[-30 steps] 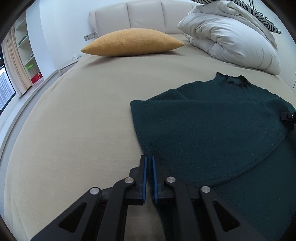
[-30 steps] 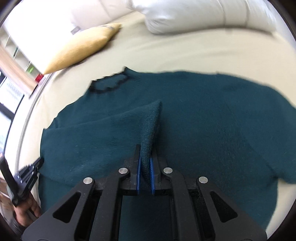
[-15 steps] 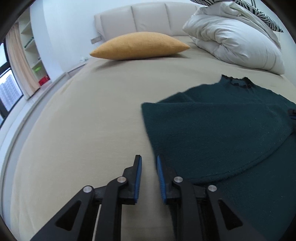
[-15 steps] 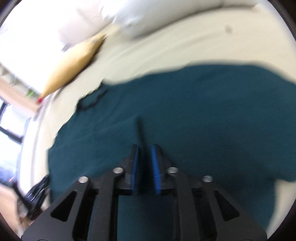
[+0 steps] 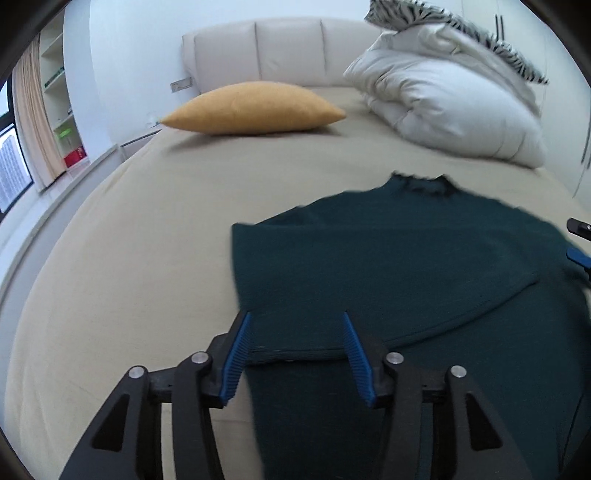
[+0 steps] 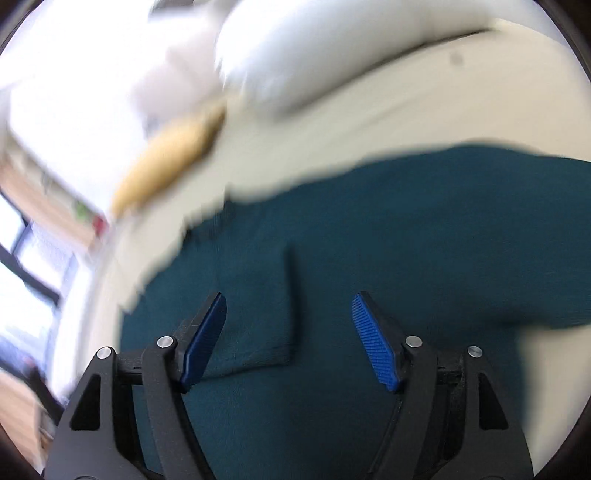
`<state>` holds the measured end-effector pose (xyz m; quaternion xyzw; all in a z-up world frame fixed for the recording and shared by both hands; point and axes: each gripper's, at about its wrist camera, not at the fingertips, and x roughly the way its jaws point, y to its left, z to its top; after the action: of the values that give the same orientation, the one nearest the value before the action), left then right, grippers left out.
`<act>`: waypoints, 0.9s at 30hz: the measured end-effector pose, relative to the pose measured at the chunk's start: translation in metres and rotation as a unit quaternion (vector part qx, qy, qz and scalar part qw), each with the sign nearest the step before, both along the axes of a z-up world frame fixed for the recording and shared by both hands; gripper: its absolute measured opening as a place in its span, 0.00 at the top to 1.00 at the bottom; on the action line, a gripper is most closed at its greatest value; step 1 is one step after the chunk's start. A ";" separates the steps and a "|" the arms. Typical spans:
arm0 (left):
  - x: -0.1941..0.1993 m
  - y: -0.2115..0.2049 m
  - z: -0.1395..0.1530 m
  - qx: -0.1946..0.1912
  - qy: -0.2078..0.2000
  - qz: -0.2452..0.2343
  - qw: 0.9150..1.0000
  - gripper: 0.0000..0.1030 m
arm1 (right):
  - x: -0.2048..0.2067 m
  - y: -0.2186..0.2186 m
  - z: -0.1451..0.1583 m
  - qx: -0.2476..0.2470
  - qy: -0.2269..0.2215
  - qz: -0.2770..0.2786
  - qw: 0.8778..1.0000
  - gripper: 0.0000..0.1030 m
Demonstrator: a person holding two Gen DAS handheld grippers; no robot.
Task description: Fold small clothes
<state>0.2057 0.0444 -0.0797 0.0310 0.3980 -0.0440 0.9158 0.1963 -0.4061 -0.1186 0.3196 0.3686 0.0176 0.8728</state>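
Observation:
A dark teal knit sweater (image 5: 406, 266) lies flat on the beige bed (image 5: 129, 258), collar toward the headboard, with its left sleeve folded across the body. My left gripper (image 5: 295, 332) is open and empty just above the folded sleeve's lower edge. My right gripper (image 6: 288, 325) is open and empty above the sweater (image 6: 406, 240), over the end of the folded sleeve (image 6: 258, 314). The right wrist view is blurred. The right gripper's tip shows at the right edge of the left wrist view (image 5: 578, 243).
A mustard cushion (image 5: 251, 109) lies near the padded headboard (image 5: 280, 51). A white duvet (image 5: 450, 107) is heaped at the back right with a zebra-print pillow (image 5: 461, 33) on it. Shelves (image 5: 59, 103) and a window stand to the left of the bed.
Both grippers were shut on the sweater's sleeve fabric a second ago; both have opened wide and let it go. The sleeve now lies flat across the body. The right gripper is moving.

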 end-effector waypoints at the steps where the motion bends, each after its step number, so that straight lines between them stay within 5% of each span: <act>1: -0.004 -0.003 0.007 -0.013 -0.010 -0.007 1.000 0.34 | -0.020 -0.027 0.008 0.013 -0.017 -0.034 0.999 0.32; 4: -0.017 -0.014 0.026 -0.048 -0.037 -0.016 0.998 0.18 | -0.090 -0.125 0.019 0.038 -0.022 -0.166 0.985 0.32; 7: -0.020 -0.024 0.032 -0.094 -0.025 -0.032 0.995 0.17 | -0.158 -0.200 0.011 0.067 -0.018 -0.271 0.960 0.32; 13: -0.026 -0.054 0.024 -0.137 0.015 -0.057 0.989 0.17 | -0.276 -0.296 -0.036 0.164 0.010 -0.432 0.887 0.36; 15: -0.028 -0.065 0.018 -0.145 0.030 -0.065 0.987 0.17 | -0.283 -0.302 -0.045 0.196 -0.006 -0.425 0.884 0.36; 19: -0.032 -0.077 0.012 -0.175 0.054 -0.075 0.980 0.17 | -0.252 -0.297 -0.039 0.169 0.000 -0.372 0.913 0.35; 23: -0.034 -0.079 0.013 -0.185 0.061 -0.077 0.978 0.17 | -0.220 -0.297 -0.044 0.178 -0.001 -0.354 0.918 0.35; 27: -0.035 -0.064 0.014 -0.199 0.062 -0.064 0.976 0.17 | -0.199 -0.289 -0.054 0.214 -0.020 -0.340 0.916 0.53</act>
<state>0.1705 -0.0195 -0.0654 -0.1293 0.4349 -0.1824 0.8723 -0.0030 -0.6952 -0.1725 0.6042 0.2074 -0.1954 0.7442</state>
